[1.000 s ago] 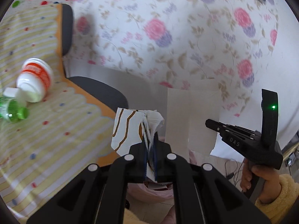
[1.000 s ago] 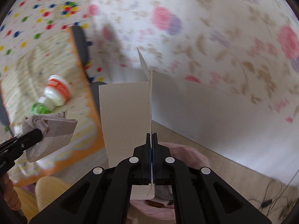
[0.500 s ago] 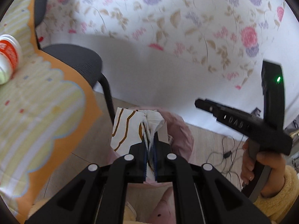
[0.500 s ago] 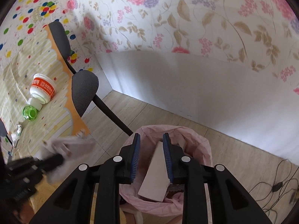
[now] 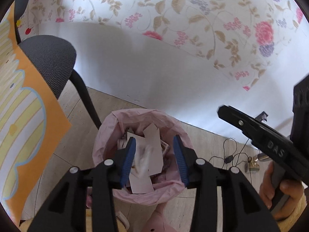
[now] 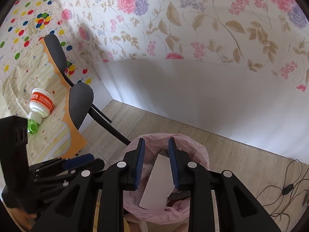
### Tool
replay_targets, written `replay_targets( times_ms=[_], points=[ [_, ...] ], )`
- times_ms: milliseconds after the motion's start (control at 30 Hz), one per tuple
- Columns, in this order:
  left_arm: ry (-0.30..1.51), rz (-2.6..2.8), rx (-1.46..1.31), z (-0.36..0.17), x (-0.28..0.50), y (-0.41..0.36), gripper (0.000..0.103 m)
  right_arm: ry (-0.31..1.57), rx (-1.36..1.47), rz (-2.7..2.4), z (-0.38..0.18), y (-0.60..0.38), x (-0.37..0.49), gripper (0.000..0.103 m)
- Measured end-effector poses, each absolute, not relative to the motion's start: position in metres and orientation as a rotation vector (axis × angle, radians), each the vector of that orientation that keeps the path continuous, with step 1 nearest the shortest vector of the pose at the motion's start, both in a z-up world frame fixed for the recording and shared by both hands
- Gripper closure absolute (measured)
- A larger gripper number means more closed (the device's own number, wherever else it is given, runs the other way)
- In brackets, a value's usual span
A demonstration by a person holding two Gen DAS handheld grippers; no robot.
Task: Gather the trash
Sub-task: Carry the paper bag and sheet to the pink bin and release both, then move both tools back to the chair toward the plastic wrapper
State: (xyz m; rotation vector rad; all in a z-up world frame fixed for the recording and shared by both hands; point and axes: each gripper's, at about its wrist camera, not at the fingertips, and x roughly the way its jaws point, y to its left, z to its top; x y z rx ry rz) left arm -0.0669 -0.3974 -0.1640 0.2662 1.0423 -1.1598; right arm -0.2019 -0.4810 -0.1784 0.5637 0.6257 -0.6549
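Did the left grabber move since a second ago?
Yes. The left gripper swung from the table edge to above the pink trash bag and opened.

You've got two black claws with blue pads up over the floor: left claw point(image 5: 154, 158), right claw point(image 6: 156, 161), both spread wide. One bin lined with a pink plastic bag point(image 6: 200, 154) below them. One flat pale cardboard sheet point(image 6: 157, 187) clear in it; the other paper scraps are too jumbled to count. One grey mesh chair point(image 6: 81, 104). On your striped yellow worktop point(image 6: 19, 73): one white tub with an orange label point(image 6: 41, 103) and one green plastic bottle point(image 6: 32, 127). One black cable point(image 6: 287, 188) on the floor.
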Motion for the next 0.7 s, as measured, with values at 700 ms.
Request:
replay_targets(
  times_ms=[700],
  points=[
    [0.855, -0.7, 0.145, -0.112, -0.024, -0.199, 0.064, 0.642, 0.374, -0.275, -0.123, -0.375, -0.076, 0.074]
  ],
)
